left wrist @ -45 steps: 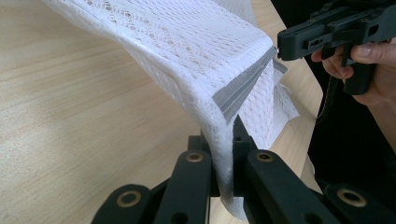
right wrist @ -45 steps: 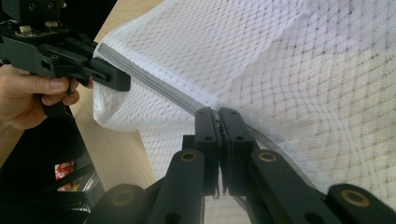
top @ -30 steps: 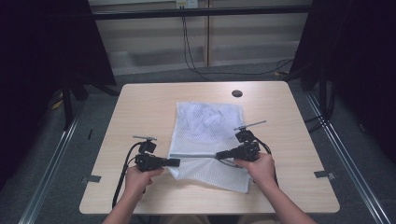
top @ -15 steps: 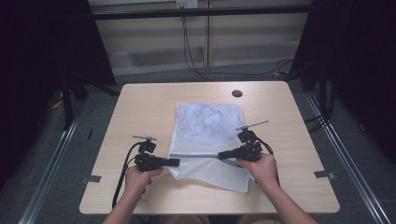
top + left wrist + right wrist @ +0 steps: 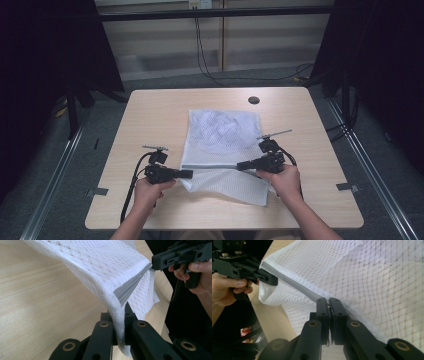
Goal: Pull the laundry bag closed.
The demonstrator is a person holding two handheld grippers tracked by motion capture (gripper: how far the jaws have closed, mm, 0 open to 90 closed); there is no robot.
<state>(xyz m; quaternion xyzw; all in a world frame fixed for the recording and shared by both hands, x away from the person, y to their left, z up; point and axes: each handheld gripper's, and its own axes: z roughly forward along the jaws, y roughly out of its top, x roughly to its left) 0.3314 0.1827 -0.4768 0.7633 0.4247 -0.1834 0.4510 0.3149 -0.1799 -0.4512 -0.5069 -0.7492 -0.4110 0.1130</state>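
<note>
On the table, near edge: both grippers meet one mesh bag, one at each end of its zip
Table: pale wood, with a small dark round hole near its far edge
Mesh bag: white netting, lying near the middle of the table, its far part flat with something crumpled and whitish inside (too blurred through the mesh to tell what)
Zip: a grey strip running across the bag from one gripper to the other, lifted a little off the table along with the mesh around it
Left gripper: jaws closed on the left end of the bag; in the left gripper view a fold of white mesh is pinched between the two black jaws just below the grey end of the zip
Right gripper: jaws pressed together at the right end of the zip; in the right gripper view they clamp the mesh edge right where the grey strip ends
Left hand: wrapped round the left gripper's handle, a black cable looping beside it
Right hand: wrapped round the right gripper's handle
Near flap of the bag: hangs down from the zip and rests on the table between the hands
</note>
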